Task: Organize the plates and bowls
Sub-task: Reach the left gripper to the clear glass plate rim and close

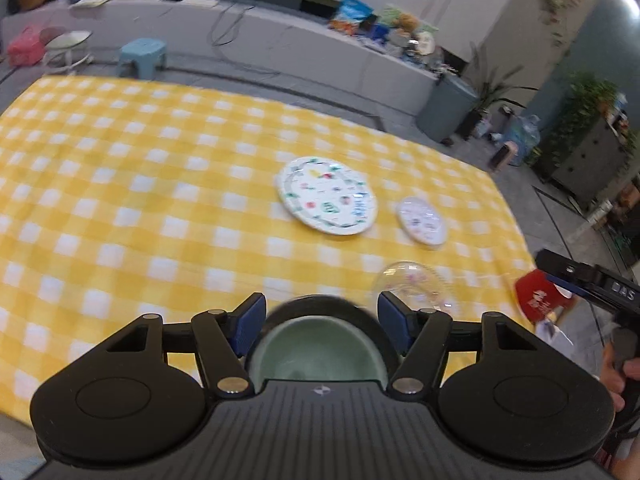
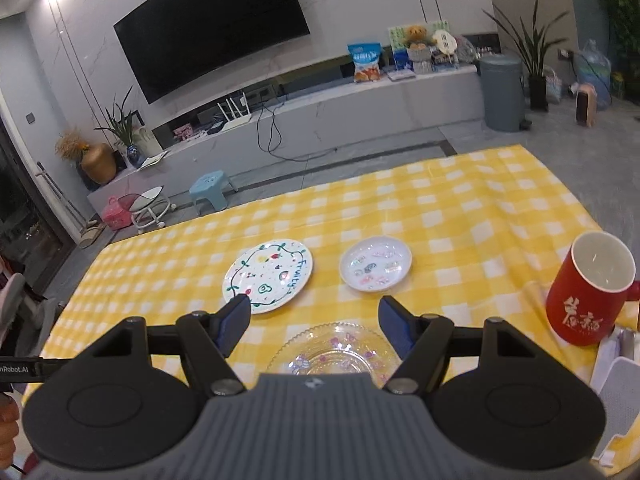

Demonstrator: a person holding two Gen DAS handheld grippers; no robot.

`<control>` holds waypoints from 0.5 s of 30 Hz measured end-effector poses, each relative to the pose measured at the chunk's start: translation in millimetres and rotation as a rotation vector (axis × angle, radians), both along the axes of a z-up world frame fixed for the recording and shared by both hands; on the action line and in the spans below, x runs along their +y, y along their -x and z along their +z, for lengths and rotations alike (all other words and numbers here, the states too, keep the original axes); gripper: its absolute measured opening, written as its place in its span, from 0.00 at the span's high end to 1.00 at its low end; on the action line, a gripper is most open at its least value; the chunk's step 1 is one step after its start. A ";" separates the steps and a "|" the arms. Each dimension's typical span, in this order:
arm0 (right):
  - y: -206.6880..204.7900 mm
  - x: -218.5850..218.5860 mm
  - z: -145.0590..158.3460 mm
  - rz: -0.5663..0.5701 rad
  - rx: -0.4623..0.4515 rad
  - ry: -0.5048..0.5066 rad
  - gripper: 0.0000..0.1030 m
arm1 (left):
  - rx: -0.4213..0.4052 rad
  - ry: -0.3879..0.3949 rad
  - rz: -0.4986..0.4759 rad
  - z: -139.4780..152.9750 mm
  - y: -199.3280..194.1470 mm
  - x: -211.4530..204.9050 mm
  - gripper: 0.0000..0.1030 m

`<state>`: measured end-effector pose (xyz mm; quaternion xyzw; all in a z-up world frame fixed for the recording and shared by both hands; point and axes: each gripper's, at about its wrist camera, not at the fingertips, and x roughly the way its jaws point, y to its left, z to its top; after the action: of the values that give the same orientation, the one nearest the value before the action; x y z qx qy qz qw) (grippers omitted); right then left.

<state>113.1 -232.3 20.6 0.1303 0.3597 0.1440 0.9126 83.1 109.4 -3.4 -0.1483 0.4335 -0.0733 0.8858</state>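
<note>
Left gripper (image 1: 322,322) clamped on green bowl (image 1: 318,350) above the cloth (image 1: 120,200), right gripper (image 2: 314,320) spread over glass plate (image 2: 332,354): lower level, release only once seated.

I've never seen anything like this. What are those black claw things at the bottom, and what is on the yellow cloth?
Each black claw is a hand-held gripper with a camera looking along its two fingers. One picture comes from the left gripper, whose jaws sit around a dark bowl with a green inside. The other comes from the right gripper, open and empty above a clear glass plate. On the checkered tablecloth also lie a large painted plate, a small white dish and a red mug.
</note>
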 end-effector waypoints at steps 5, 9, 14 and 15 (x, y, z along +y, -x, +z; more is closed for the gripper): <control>5.0 -10.0 2.1 -0.049 -0.040 0.050 0.32 | 0.004 -0.053 -0.072 6.1 -13.3 -37.3 0.27; 3.3 -26.8 -7.4 -0.103 -0.005 0.047 0.35 | 0.043 -0.081 -0.208 5.3 -36.8 -64.1 0.29; -10.5 -41.0 -33.6 -0.008 0.122 -0.031 0.41 | 0.122 -0.147 -0.353 -5.0 -79.1 -86.3 0.37; -10.8 -39.9 -42.6 0.008 0.151 -0.049 0.42 | 0.146 -0.146 -0.364 -9.7 -87.6 -87.3 0.44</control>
<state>123.9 -272.2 -22.0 0.1617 0.4246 0.1460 0.8788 170.7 22.1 -13.1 -0.0079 0.5204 -0.1897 0.8326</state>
